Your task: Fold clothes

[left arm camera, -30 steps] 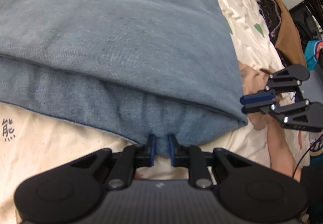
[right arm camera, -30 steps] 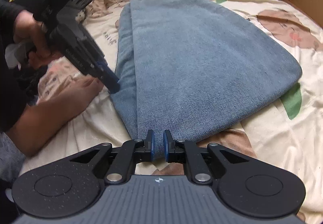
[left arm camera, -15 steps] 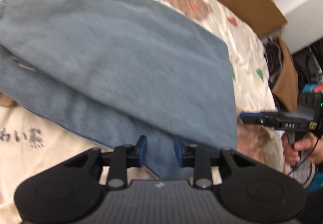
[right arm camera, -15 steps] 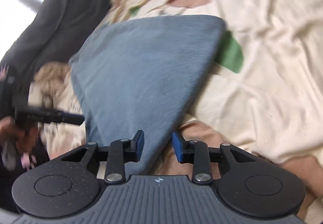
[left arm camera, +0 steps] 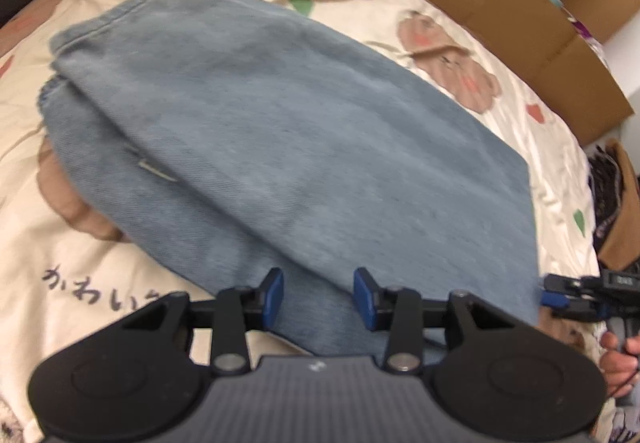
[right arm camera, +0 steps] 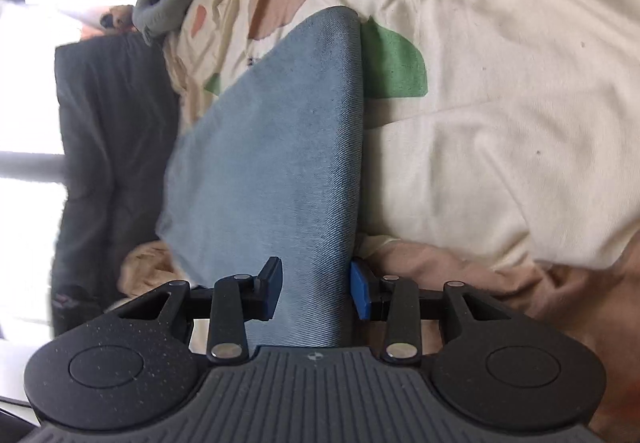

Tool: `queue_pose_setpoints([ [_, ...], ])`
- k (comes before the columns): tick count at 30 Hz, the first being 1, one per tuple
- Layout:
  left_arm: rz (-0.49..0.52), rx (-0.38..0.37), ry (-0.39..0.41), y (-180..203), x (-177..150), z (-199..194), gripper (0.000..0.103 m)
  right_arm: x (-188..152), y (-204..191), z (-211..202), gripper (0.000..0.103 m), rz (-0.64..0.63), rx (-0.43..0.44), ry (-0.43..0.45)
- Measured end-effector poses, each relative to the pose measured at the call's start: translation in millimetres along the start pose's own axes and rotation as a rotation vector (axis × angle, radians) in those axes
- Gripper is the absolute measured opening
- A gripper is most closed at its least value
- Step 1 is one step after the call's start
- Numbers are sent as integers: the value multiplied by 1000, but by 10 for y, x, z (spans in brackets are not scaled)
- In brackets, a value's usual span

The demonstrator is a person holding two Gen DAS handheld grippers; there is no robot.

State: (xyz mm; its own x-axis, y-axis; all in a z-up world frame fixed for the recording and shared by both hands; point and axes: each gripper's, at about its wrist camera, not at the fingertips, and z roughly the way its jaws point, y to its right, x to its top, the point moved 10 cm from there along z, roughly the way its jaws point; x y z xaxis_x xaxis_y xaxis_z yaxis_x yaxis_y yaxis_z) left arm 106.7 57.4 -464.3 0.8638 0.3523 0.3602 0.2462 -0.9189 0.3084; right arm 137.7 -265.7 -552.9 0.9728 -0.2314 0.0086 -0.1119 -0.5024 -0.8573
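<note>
Dark handwritten Japanese characters, reading roughly "かわい" before the left gripper's black body cuts them off, are printed on the cream bedsheet with brown bear and green leaf prints (left arm camera: pixel 92 289). A small white marking sits on the black grip of the other gripper at the right edge (left arm camera: pixel 622 280), too blurred to read.

Black grippers (left arm camera: pixel 318 297) — blue-padded fingers (left arm camera: pixel 274 297)

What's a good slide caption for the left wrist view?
Left gripper, just opened, above folded denim on a bear-print sheet.
</note>
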Motion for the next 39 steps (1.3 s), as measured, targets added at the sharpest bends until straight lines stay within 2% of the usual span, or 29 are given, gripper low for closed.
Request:
queue_pose_setpoints([
  [4, -58, 15, -6, -176, -11, 16, 45, 5, 57, 50, 38, 40, 13, -6],
  [12, -74, 16, -10, -235, -48, 77, 45, 36, 80, 257, 38, 59, 30, -20],
  [18, -102, 29, 4, -322, -23, 38, 44, 71, -104, 162, 37, 51, 120, 3],
  [24, -163, 36, -3, -406, -26, -7, 43, 117, -26, 383, 37, 61, 88, 3],
  [28, -160, 48, -31, -420, -60, -49, 48, 167, -52, 515, 37, 37, 78, 2],
  [31, -159, 66, -36, -461, -60, -46, 49, 214, -66, 583, 30, 29, 73, -5],
  [34, -212, 53, -28, -508, -42, -15, 51, 218, -30, 587, 20, 32, 62, -11],
  [39, -267, 57, -25, -600, -28, 80, 52, 220, -55, 556, 13, 25, 61, -16],
])
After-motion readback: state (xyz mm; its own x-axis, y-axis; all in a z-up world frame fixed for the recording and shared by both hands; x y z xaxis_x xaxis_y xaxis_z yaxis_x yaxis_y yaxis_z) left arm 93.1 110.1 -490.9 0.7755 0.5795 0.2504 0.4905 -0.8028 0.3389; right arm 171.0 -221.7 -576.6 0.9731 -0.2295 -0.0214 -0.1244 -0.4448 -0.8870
